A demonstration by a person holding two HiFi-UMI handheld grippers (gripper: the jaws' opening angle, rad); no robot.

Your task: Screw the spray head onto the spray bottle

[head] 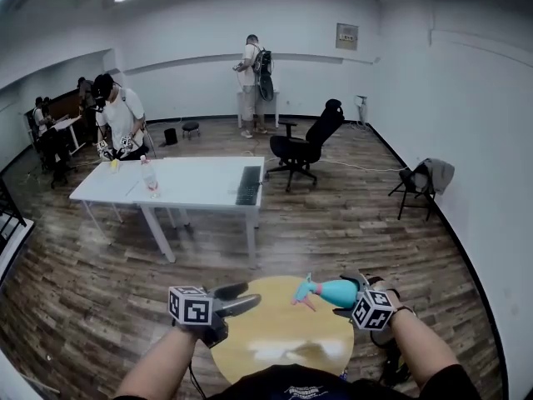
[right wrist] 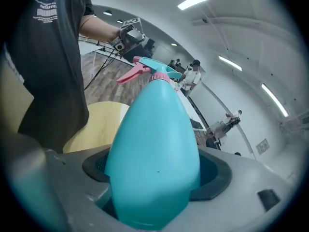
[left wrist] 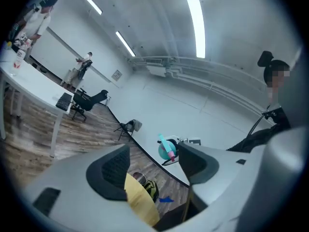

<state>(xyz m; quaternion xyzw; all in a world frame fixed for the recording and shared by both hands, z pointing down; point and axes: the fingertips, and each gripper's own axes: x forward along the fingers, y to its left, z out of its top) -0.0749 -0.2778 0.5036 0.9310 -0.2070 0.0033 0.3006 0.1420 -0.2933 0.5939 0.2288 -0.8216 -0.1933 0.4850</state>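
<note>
A teal spray bottle (head: pixel 337 291) with a teal-and-pink spray head (head: pixel 303 294) on its neck is held over the round yellow table (head: pixel 275 348). My right gripper (head: pixel 346 297) is shut on the bottle's body (right wrist: pixel 154 149), and the head (right wrist: pixel 147 69) points away toward the left. My left gripper (head: pixel 241 298) stands open with nothing between its jaws, a short way left of the spray head. In the left gripper view the bottle (left wrist: pixel 167 150) shows beyond the open jaws (left wrist: pixel 154 166).
A long white table (head: pixel 179 186) with a keyboard (head: pixel 248 185) and a bottle (head: pixel 150 176) stands farther off, with people around it. A black office chair (head: pixel 306 144) and a folding chair (head: pixel 420 182) stand on the wooden floor.
</note>
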